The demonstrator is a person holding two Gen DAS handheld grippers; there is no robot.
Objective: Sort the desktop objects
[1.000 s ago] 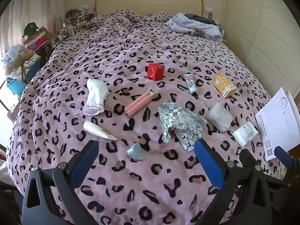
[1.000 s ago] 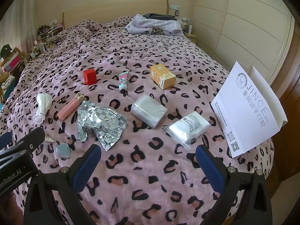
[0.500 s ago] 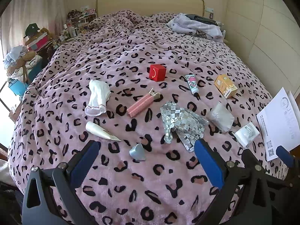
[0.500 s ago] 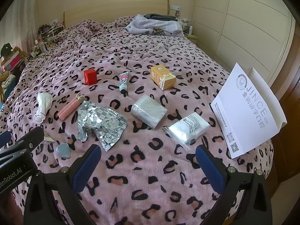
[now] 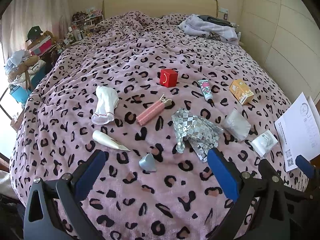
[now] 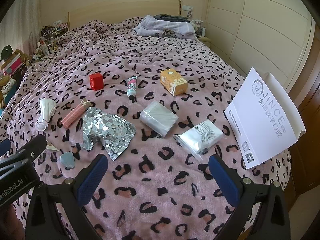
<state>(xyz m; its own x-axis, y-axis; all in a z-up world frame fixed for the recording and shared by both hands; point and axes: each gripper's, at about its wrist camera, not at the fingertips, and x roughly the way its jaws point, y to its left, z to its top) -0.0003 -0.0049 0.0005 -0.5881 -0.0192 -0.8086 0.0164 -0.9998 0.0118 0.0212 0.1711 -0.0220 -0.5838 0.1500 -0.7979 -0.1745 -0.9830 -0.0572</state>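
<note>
We held both grippers up above the near end of the bed (image 5: 160,190), so we could see all the things at once before we picked one. Our left gripper (image 5: 156,172) was wide open and held nothing. Our right gripper (image 6: 158,174) was wide open and empty too.

The things lay spread out on the blanket, none of them sorted yet. The little grey piece (image 5: 147,163) lay just in front of our left gripper. The shiny silver bag (image 6: 107,130) lay in the middle. The white packet (image 6: 202,137) lay near our right gripper, beside the white paper bag (image 6: 264,118), which stood open at the edge, maybe to take things.
</note>
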